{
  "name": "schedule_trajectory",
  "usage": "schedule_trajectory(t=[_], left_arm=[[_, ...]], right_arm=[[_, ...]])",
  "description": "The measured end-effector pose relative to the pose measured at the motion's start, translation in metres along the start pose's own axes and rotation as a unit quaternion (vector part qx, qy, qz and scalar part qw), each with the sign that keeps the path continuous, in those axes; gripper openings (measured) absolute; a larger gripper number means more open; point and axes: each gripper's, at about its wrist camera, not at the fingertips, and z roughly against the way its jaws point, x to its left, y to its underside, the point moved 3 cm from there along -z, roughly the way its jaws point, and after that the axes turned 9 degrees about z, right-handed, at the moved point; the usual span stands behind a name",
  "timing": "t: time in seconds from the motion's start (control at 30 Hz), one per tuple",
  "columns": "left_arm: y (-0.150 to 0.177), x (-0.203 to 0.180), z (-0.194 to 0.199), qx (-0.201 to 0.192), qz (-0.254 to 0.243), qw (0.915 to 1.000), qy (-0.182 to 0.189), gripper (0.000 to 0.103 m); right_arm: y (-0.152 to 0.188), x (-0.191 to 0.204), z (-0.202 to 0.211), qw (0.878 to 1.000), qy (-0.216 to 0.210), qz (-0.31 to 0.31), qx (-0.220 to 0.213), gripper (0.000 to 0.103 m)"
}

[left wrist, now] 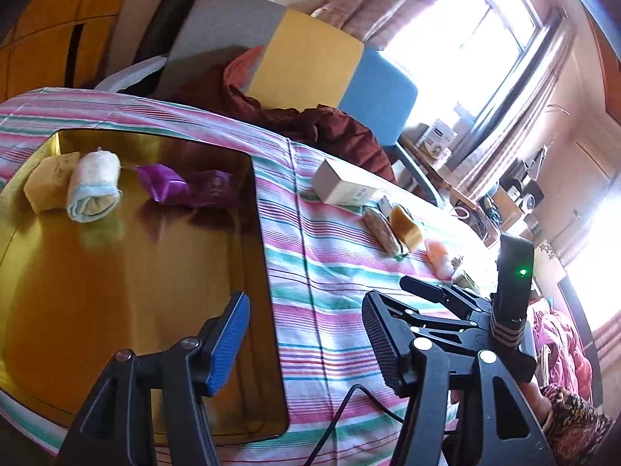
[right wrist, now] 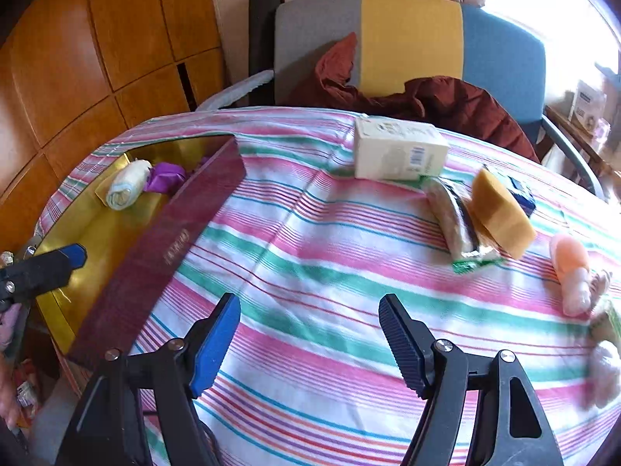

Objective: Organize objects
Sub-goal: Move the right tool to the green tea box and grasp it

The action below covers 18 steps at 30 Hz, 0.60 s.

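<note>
Grippers: my left gripper [left wrist: 306, 334] and right gripper [right wrist: 310, 330] both hang released, nothing between the jaws. Three things lie at the gold tray's [left wrist: 116, 272] far edge: one sponge [left wrist: 48, 180], one rolled towel [left wrist: 93, 186], one purple packet [left wrist: 182, 186]. One white box [right wrist: 399, 151] stands near the striped table's [right wrist: 310, 264] far edge.

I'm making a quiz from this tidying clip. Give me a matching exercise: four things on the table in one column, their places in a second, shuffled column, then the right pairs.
Things
1. rolled towel
2. purple packet
3. white carton
4. pink bottle

Places
A. lying on the striped cloth, at the right end of the row of loose items
B. in the gold-lined box, beside the yellow sponge
C. on the striped cloth near the chair
D. in the gold-lined box, between the towel and the box's right wall

Pairs: 1-B, 2-D, 3-C, 4-A
</note>
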Motion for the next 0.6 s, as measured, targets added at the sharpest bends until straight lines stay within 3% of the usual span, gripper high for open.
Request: schedule_trajectory(t=[0.17, 0.33, 0.5, 0.6], left_arm=[[0.008, -0.014, -0.003, 0.007, -0.022, 0.9997, 0.008, 0.061], [0.017, -0.028, -0.003, 0.007, -0.036, 0.9992, 0.015, 0.061], [0.025, -0.045, -0.001, 0.002, -0.058, 0.9980, 0.024, 0.062], [0.030, -0.051, -0.004, 0.012, -0.067, 0.9974, 0.025, 0.062]], right_arm=[[0.018, -0.041, 0.017, 0.999, 0.039, -0.003, 0.015, 0.075], [0.036, -0.115, 0.051, 0.992, 0.123, -0.029, 0.014, 0.078], [0.056, -0.194, 0.082, 0.972, 0.212, -0.098, 0.013, 0.081], [0.074, -0.233, 0.090, 0.956, 0.235, -0.173, 0.018, 0.079]])
